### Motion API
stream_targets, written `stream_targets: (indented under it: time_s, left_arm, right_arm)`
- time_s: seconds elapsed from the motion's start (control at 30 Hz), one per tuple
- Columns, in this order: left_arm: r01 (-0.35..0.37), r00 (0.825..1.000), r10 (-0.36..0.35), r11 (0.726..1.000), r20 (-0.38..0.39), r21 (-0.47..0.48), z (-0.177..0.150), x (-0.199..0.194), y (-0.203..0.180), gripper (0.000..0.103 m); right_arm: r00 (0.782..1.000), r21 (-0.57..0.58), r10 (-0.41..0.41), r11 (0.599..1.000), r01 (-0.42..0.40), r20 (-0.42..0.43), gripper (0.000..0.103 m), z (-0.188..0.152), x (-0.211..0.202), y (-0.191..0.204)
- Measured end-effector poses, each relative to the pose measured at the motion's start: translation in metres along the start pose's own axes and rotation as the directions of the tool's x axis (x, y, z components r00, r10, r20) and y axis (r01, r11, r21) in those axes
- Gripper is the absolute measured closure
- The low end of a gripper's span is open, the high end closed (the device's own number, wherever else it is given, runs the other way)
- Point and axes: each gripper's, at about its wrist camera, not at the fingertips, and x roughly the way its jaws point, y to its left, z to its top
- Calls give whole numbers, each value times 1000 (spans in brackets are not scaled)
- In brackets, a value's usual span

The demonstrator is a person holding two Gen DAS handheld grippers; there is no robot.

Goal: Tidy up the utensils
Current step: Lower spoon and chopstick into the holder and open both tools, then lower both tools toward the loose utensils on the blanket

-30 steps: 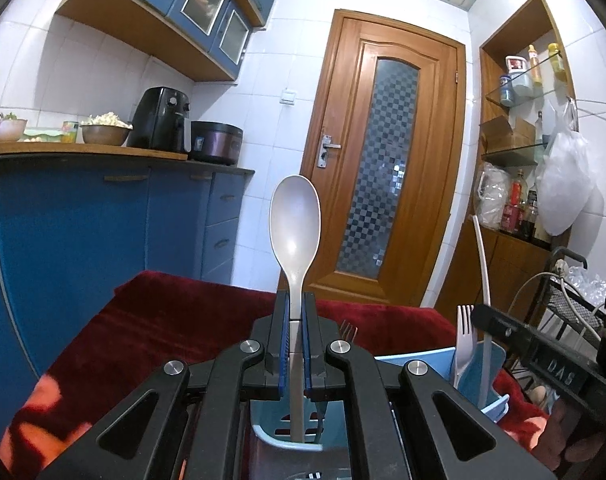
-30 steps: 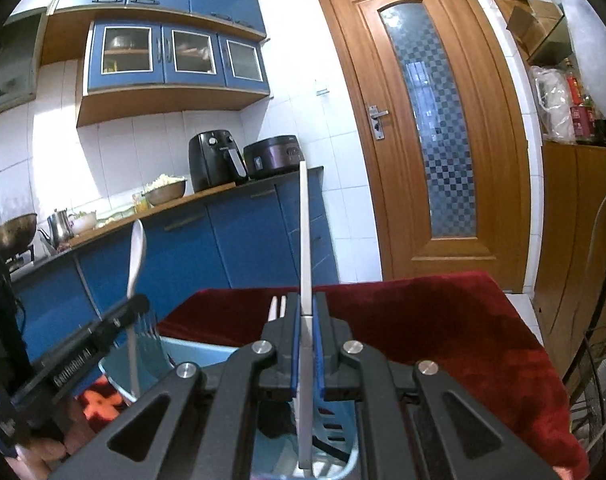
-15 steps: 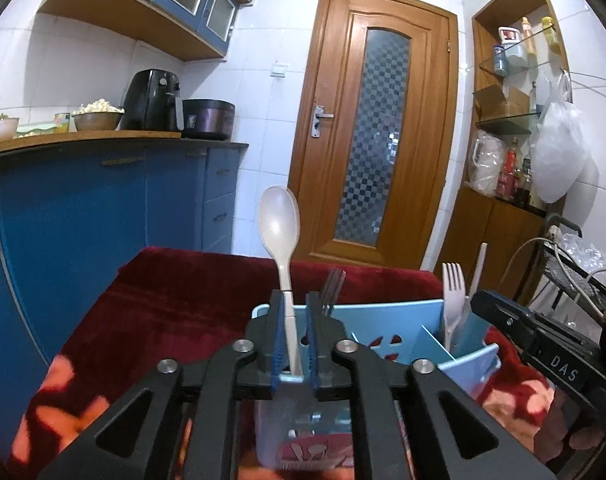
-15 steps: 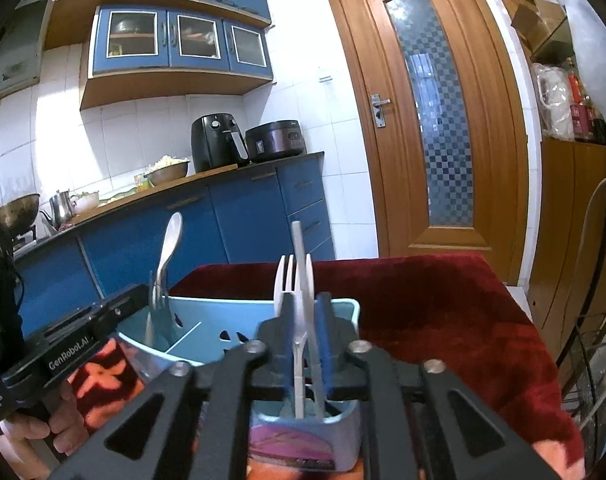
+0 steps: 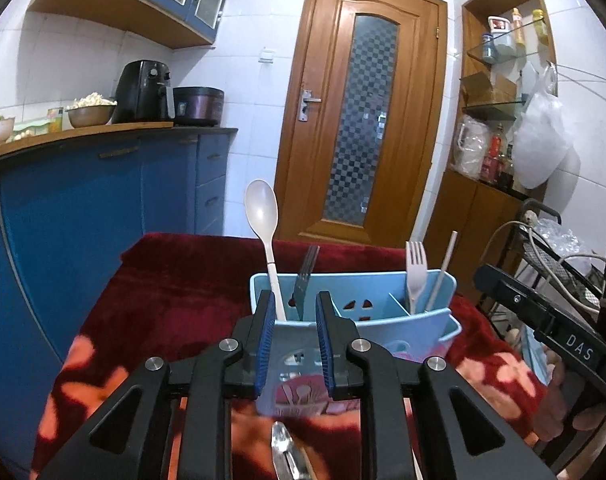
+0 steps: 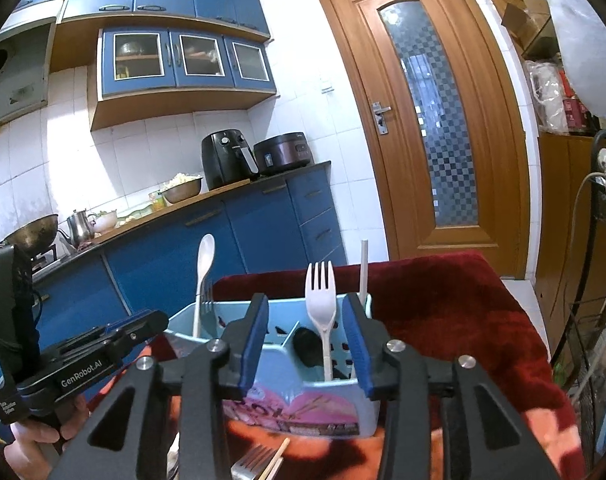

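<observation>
Through the left wrist camera, our left gripper (image 5: 291, 334) stands open and empty in front of the blue caddy (image 5: 383, 292), where the pale spoon (image 5: 263, 216) leans at the left end beside a dark fork (image 5: 305, 276). Through the right wrist camera, our right gripper (image 6: 305, 340) gapes wide around the white fork (image 6: 321, 300) without touching it, the white stick (image 6: 364, 268) upright at the caddy's right end. Pulling back crookedly could catch a handle and tip the light caddy, and a metal fork (image 6: 251, 462) lies on the red cloth (image 6: 455, 312) below.
</observation>
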Motion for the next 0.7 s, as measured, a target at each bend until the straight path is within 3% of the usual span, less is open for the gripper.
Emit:
stream_targets:
  time_s: [0.3, 0.7]
  left_arm:
    - [49, 995, -49, 999, -90, 0, -7, -22, -1, 82]
    - [27, 978, -22, 999, -208, 21, -29, -50, 3, 82]
  right_arm:
    - [999, 22, -19, 1000, 20, -44, 61, -9, -27, 9]
    - [989, 37, -59, 997, 64, -134, 61, -32, -58, 22]
